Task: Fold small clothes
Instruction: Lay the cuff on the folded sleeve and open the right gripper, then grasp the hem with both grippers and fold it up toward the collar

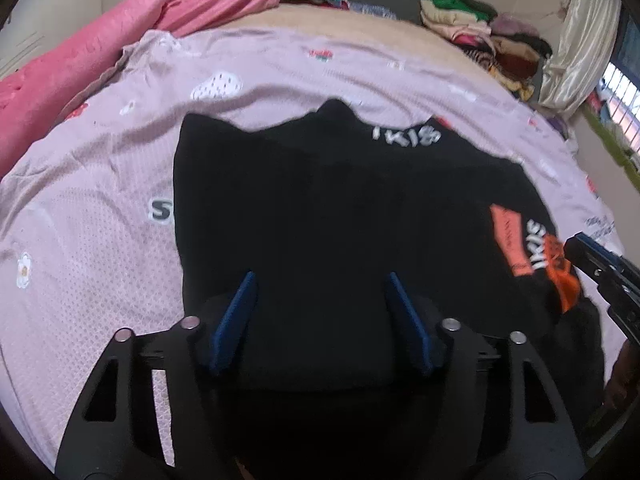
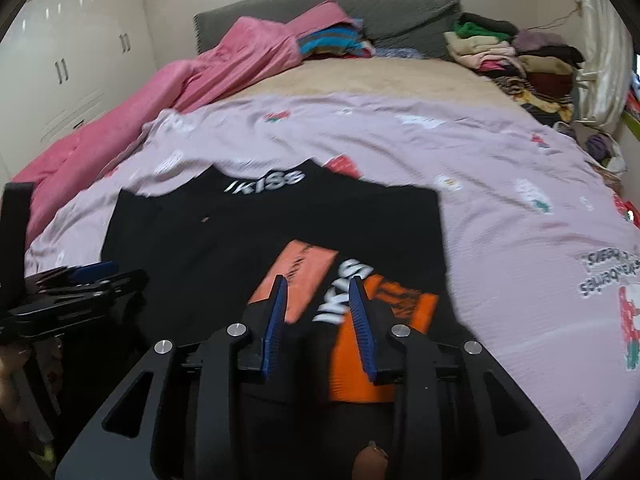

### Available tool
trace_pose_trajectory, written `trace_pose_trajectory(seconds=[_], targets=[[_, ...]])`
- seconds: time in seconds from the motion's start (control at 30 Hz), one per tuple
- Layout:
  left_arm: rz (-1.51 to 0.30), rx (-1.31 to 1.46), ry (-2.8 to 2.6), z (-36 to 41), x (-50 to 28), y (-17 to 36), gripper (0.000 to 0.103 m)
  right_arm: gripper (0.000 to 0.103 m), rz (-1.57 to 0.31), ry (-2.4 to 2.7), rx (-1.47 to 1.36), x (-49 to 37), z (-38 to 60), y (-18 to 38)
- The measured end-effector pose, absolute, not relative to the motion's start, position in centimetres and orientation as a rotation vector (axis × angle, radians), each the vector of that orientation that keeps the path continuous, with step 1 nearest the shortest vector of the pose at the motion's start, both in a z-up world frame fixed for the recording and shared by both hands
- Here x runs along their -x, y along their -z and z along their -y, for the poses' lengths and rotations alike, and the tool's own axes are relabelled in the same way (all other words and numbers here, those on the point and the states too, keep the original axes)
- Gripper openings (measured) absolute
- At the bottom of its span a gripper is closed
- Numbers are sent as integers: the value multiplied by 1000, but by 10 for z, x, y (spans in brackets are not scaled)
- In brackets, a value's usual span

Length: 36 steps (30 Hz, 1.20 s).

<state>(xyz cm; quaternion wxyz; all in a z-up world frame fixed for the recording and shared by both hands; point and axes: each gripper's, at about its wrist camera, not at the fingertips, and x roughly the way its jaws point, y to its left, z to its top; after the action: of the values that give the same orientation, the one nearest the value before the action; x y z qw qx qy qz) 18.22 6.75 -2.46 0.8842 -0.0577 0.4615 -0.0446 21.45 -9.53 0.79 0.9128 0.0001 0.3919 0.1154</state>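
1. Two claws hung over one black garment (image 1: 328, 208) spread on the bed's pink printed sheet (image 1: 100, 184), its collar lettering toward the headboard and an orange-and-white printed patch (image 2: 352, 304) at the near right.
2. Left claw (image 1: 322, 280) was released, its blue pads spread wide above the garment's plain black near edge, with no cloth between them.
3. Right claw (image 2: 318, 280) was likewise released, pads apart over the orange patch and holding nothing; whether the tips touched the fabric could not be told.
4. By my judgement the fold was barely begun: the garment lay mostly flat, with one layer possibly turned in at the near right.
5. Risk: black on black hid the hem, so a pinch could catch only the top layer, or the sheet beneath with it, and drag the bedding along.
6. Risk: uneven lifting by the two sides would likely skew the fold line and bunch the cloth.
7. Stacks of folded clothes (image 1: 480, 36) and a pink quilt (image 1: 100, 40) lay well apart at the head of the bed.
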Motion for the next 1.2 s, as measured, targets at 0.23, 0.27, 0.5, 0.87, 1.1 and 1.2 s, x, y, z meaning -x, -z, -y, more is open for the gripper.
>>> trace_pose_trajectory(seconds=[0.23, 0.27, 0.5, 0.87, 1.1, 1.2], targets=[[-968, 154, 94, -78, -179, 31, 58, 39, -846, -308, 31, -215, 70, 0], [-968, 159, 96, -80, -178, 32, 58, 40, -853, -311, 35, -216, 69, 2], [-966, 171, 101, -81, -178, 33, 58, 41, -912, -254, 42, -218, 84, 18], [-963, 188, 104, -83, -176, 30, 58, 53, -939, -201, -8, -215, 101, 26], [-960, 191, 104, -83, -172, 26, 58, 66, -910, -195, -27, -207, 102, 15], [-958, 195, 102, -84, -171, 25, 58, 73, -894, -194, -41, -205, 104, 10]])
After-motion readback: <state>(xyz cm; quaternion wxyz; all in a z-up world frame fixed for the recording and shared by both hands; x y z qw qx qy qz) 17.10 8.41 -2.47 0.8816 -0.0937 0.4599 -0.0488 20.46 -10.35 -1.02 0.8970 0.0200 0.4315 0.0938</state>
